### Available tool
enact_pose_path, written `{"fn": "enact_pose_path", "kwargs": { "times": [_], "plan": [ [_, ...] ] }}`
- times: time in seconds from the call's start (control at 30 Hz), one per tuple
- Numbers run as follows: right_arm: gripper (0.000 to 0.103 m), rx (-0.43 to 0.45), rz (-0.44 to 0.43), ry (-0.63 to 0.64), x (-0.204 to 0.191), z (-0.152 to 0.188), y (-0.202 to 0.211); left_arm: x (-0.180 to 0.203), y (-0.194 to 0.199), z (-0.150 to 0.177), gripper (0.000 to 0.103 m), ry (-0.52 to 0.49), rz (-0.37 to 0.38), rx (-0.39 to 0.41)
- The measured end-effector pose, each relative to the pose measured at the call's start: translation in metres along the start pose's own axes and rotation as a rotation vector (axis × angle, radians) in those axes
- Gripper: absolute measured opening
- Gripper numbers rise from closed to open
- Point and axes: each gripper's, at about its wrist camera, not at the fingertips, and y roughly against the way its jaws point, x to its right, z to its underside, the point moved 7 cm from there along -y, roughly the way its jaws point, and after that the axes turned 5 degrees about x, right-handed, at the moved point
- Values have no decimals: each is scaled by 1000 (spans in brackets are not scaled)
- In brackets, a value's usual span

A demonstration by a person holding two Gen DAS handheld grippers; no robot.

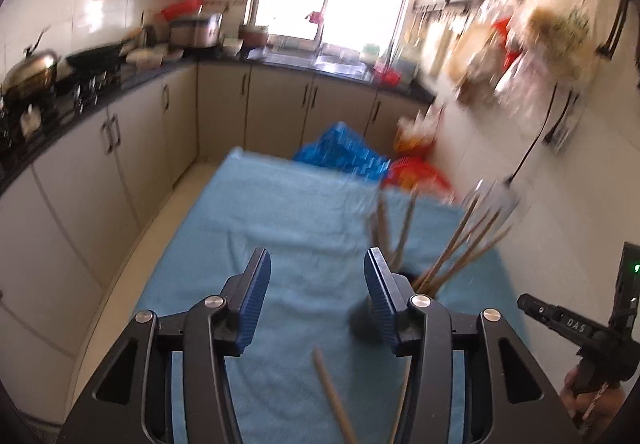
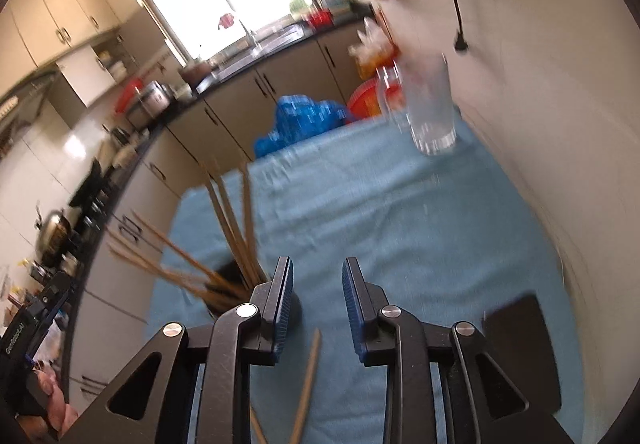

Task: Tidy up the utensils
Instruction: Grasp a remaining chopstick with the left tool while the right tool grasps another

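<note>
Both of my tongs point down at the worktop, which has a light blue cloth (image 1: 280,211) spread over it. My left tongs (image 1: 316,280) stand open with nothing between their blue pads. My right tongs (image 2: 317,284) are open too, not so wide, and hold nothing. No earlier picture is there to tell me more. Two thin brown wooden chopsticks (image 2: 308,384) lie loose on the cloth, right below my tongs, and they cross near the bottom edge of the right view. A dark round holder (image 2: 230,276) stands on the cloth just beside my tongs, between the two of them. It is full of more brown wooden chopsticks (image 2: 232,219) that stick up and lean out in a fan. A clear glass mug (image 2: 430,111) stands at the far end of the cloth, near the white wall. A flat black thing (image 2: 520,344) lies by my right tongs; it is too blurred to name. Much of the room is blurred.
</note>
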Motion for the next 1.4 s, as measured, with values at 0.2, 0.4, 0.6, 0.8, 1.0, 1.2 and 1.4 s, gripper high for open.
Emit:
{"fn": "enact_pose_path", "kwargs": {
  "times": [0.2, 0.4, 0.6, 0.8, 1.0, 1.2, 1.4],
  "plan": [
    [28, -213, 9, -46, 12, 75, -41, -23, -16, 71, 47, 60, -14, -186],
    [28, -382, 0, -18, -3, 134, -72, -31, -13, 96, 47, 43, -17, -249],
    [28, -470, 20, 127, -25, 174, -85, -36, -15, 109, 47, 55, -19, -288],
    [25, -486, 42, 237, -24, 189, -84, -31, -25, 121, 47, 57, -3, -331],
    [25, -488, 96, 244, 3, 177, -75, -13, -52, 136, 47, 69, 47, -425],
    [26, -467, 114, 181, 36, 157, -61, 12, -96, 156, 47, 58, 71, -537],
    [26, -450, 95, 62, 64, 130, -55, 32, -128, 173, 23, 12, 52, -609]
  ]
}}
